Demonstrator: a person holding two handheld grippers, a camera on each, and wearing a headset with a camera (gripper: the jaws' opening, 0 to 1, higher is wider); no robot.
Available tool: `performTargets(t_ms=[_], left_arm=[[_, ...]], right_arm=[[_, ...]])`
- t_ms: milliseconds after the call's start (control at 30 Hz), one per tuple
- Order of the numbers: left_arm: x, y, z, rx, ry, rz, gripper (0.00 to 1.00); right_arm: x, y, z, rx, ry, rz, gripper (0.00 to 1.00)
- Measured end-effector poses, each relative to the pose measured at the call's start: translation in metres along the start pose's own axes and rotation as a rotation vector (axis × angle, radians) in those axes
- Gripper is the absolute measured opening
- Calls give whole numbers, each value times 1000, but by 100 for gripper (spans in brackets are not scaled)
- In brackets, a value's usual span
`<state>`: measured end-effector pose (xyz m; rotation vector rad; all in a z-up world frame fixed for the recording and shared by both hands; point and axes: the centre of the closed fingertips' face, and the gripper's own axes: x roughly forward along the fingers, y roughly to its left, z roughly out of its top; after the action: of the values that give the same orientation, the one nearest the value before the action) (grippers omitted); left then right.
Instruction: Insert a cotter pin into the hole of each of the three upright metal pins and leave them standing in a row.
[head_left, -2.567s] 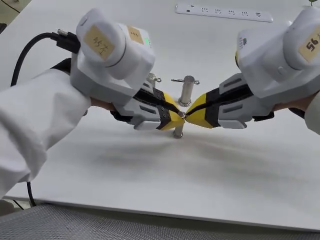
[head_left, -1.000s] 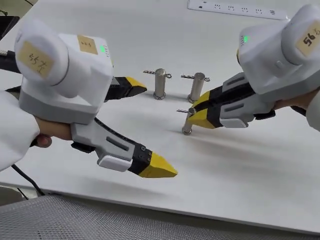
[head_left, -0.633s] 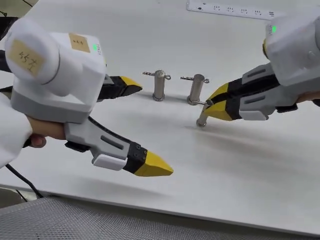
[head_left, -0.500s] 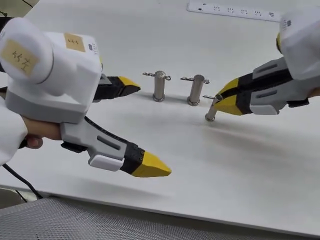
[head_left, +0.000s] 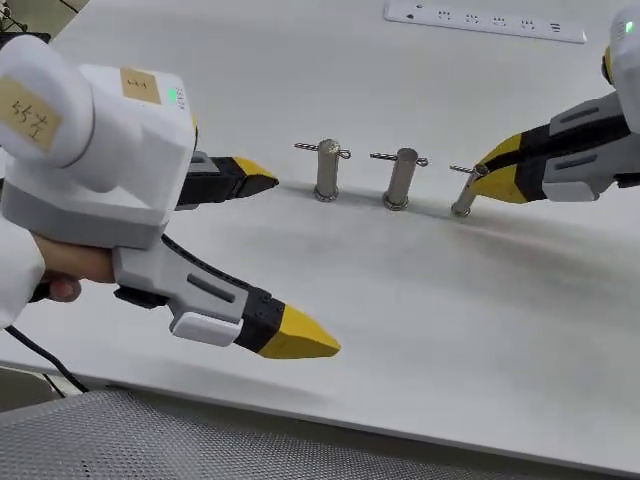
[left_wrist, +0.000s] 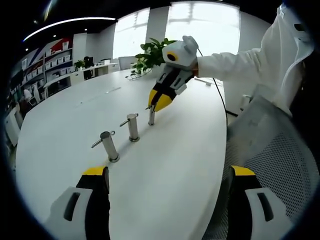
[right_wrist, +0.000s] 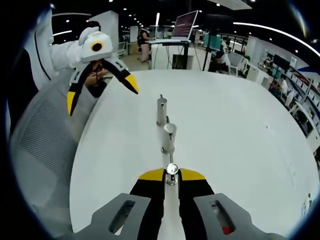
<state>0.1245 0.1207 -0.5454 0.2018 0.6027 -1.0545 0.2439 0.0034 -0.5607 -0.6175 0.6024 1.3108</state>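
Observation:
Three small metal pins stand in a row on the white table. The left pin (head_left: 327, 172) and the middle pin (head_left: 400, 181) each carry a cotter pin (head_left: 320, 149) through the top. My right gripper (head_left: 482, 173) is shut on the top of the third pin (head_left: 463, 198), which leans a little with its foot on the table and has a cotter pin (head_left: 461, 170) through it. The right gripper view shows that pin's head (right_wrist: 172, 169) between the yellow fingertips. My left gripper (head_left: 291, 262) is wide open near the left, apart from the row and holding nothing.
A white power strip (head_left: 485, 20) lies at the table's far edge. The table's front edge (head_left: 300, 405) runs close below my left gripper, with a grey mesh chair beyond it. A black cable (head_left: 40, 350) hangs at the left.
My left gripper let go, opened and drew back to the left. My right gripper carried the third pin rightward, into line with the other two.

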Motion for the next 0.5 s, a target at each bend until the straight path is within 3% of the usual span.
performTargets(t_ms=[500], left_arm=[[-3,-5,-5,-13,8,-5,99]], right_arm=[[3,4,-2,17,-9,24,4]])
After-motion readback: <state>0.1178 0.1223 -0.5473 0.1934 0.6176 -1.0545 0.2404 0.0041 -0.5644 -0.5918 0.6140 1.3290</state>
